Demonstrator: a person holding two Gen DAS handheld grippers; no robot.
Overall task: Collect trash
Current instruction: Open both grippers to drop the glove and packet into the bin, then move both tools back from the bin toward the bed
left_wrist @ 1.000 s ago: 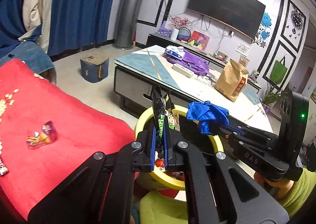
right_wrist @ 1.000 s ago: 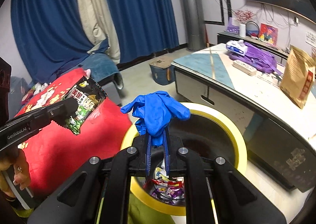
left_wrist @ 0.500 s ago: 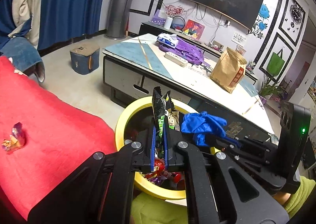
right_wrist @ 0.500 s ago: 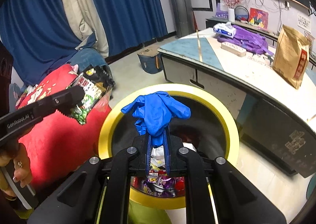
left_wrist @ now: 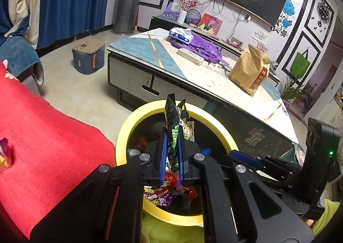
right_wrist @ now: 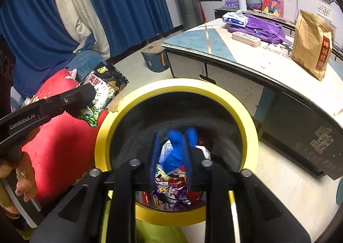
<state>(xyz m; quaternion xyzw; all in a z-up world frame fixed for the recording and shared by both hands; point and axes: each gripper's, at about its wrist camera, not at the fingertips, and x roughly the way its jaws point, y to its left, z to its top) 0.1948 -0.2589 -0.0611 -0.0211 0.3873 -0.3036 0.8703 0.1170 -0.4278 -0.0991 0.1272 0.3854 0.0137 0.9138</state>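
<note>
Left gripper [left_wrist: 171,153] clamped on snack wrapper [left_wrist: 174,123], held upright above yellow-rimmed bin [left_wrist: 128,123]; wrappers [left_wrist: 165,194] inside.

Both your wrist cams look fwd along their fingers, tilted down, close above the round yellow-rimmed black trash bin [left_wrist: 128,127] [right_wrist: 246,118]. Left cam sits nearer the red cloth side; right cam looks more straight into the bin. Both share the bin and the pale blue-and-white tabletop [left_wrist: 150,50] [right_wrist: 216,39] behind it.

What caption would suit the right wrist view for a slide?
Right gripper, jaws just opening, drops a blue glove into the yellow-rimmed bin.
</note>
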